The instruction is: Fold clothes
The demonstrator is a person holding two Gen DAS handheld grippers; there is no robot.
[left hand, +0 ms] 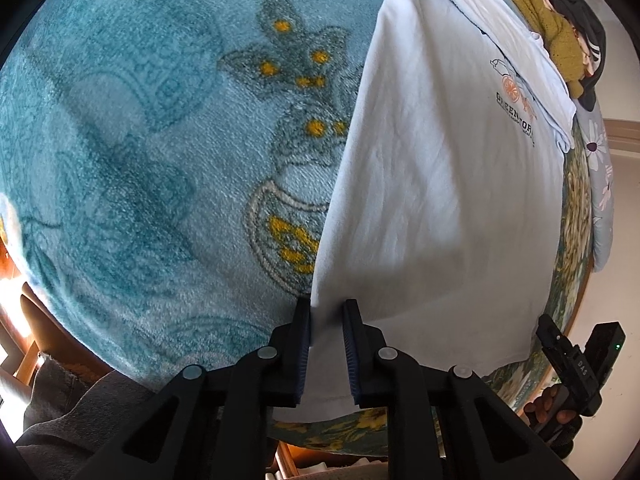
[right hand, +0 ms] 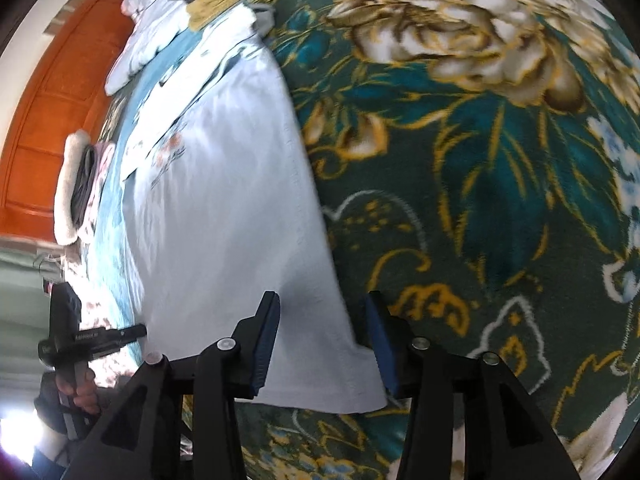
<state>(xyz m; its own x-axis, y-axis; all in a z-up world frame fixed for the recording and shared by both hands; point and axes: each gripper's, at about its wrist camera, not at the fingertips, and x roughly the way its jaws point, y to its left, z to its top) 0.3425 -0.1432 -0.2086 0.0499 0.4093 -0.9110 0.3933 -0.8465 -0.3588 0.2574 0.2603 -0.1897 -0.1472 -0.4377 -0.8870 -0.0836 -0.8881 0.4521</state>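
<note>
**Left wrist and right wrist views: white T-shirt spread on a bed**

Left wrist view: the frame is filled by a teal floral blanket (left hand: 140, 140), on which a white T-shirt (left hand: 440, 200) is laid flat along the right half. A dark and orange chest print (left hand: 514, 96) is seen on the shirt near its far end. A mustard knitted garment (left hand: 540, 12) and dark clothing are piled beyond the shirt, at the top right. The left tongs (left hand: 326, 352) are set narrowly apart at the shirt's near left corner, with the hem lying between the pads; contact of the pads with the cloth cannot be told.

Right wrist view: a dark green blanket with large cream flowers (right hand: 480, 160) is shown beside the shirt (right hand: 224, 200). An orange wooden panel (right hand: 52, 120) is visible at the far left. The right tongs (right hand: 322, 348) are held wide at the shirt's near right corner, with the hem edge lying between the two pads and touched by neither.
</note>
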